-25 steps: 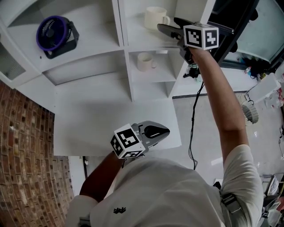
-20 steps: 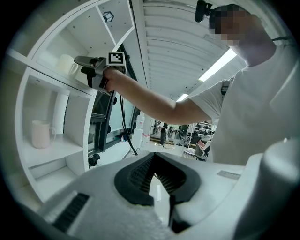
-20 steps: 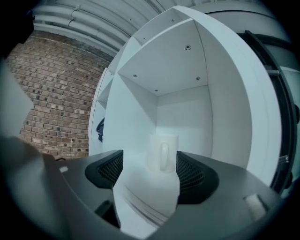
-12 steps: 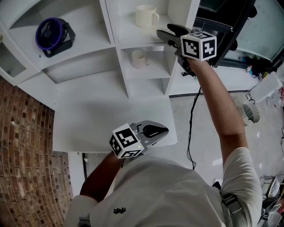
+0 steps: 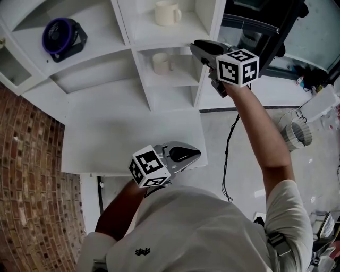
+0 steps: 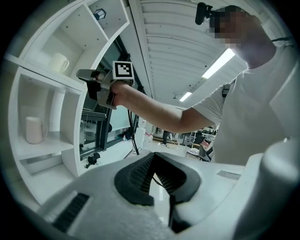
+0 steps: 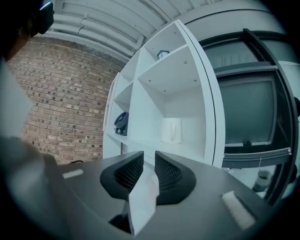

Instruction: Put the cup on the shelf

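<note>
Now, cup [image 5: 166, 13] on upper shelf [image 5: 183, 32], mug [image 5: 161, 62] below

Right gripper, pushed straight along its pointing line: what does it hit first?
Probably the white cup in the shelf bay ahead, or the board edge under it; depth is unclear. On the right gripper the jaws have just been closing, nothing between them.

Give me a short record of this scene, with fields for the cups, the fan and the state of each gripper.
upper cup: upright in a shelf compartment, not held
lower cup: upright in the compartment below
fan: in a compartment further left
right gripper: in front of the shelf, jaws have just been closing, narrow gap left, nothing between them
left gripper: near the table front edge, jaws together, empty
</note>
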Demonstrator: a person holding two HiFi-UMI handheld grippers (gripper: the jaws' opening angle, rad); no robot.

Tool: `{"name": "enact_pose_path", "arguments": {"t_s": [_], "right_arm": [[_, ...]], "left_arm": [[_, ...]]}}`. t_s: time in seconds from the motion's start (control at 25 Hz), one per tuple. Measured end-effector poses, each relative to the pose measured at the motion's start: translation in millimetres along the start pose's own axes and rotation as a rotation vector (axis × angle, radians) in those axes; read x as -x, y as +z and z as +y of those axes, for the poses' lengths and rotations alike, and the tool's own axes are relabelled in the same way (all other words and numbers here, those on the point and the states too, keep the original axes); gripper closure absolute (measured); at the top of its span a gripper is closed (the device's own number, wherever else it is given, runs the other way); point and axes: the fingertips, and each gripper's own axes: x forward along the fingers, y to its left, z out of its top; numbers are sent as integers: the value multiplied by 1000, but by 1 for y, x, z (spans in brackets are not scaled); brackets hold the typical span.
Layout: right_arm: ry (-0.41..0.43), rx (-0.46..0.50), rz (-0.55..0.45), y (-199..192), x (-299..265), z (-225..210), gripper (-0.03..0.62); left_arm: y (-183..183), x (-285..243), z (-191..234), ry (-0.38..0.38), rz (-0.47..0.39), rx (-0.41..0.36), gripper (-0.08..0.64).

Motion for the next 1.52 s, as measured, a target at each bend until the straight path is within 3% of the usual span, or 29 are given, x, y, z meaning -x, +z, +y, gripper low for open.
{"name": "enact_pose_path", "arguments": {"t_s": [0.28,1.12,1.52], "right_arm": [[37,-16,2,-22,31,23,581],[123,-70,54,-110,122,102,583],[167,-79,58,-139,162,146,583]], "left_arm": [[-6,-11,-21,27,2,9,554],[-23,13,-47,232,-46,27,554],[-30,21,-56,293,-66,55,554]]}}
